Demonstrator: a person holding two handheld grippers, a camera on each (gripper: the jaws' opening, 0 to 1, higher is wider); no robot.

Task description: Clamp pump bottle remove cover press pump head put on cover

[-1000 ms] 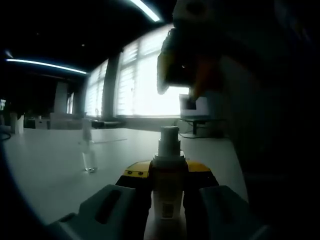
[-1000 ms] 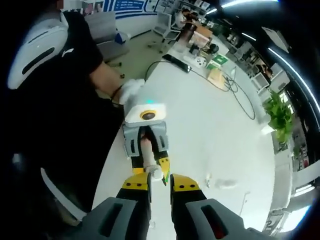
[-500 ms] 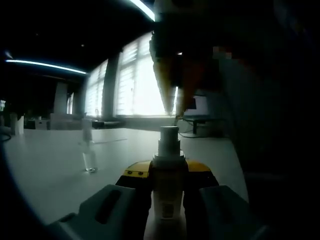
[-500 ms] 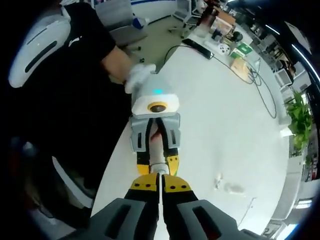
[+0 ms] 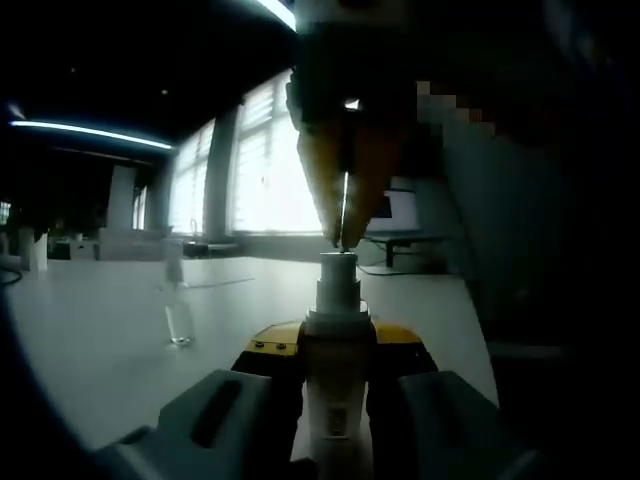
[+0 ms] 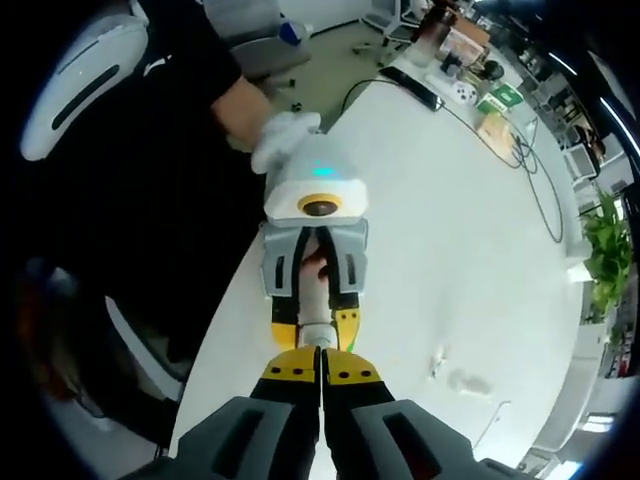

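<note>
The white pump bottle [image 5: 335, 395] stands upright with my left gripper [image 5: 337, 345] shut on its body. Its uncovered pump head [image 5: 338, 278] rises above the yellow jaw tips. My right gripper [image 5: 340, 232] comes down from above, shut, with its tips touching the top of the pump head. In the right gripper view my right gripper [image 6: 320, 362] is shut right over the pump head [image 6: 317, 337], and the left gripper [image 6: 316, 328] holds the bottle [image 6: 315, 280] below it. The clear cover [image 5: 178, 312] stands on the table to the left, and is small in the right gripper view [image 6: 438, 358].
The white table [image 6: 440, 250] spreads wide to the right, with cables [image 6: 520, 170] and boxes at its far end and a plant [image 6: 608, 235] beyond. A person in black [image 6: 150, 200] stands at the table's left edge, a white-gloved hand [image 6: 285, 140] behind the left gripper. Bright windows [image 5: 270, 170] lie behind.
My right gripper was open beside the pump head one second ago; it has shut and moved over the head, its tips now down on the top. The bottle and left gripper stayed put.
</note>
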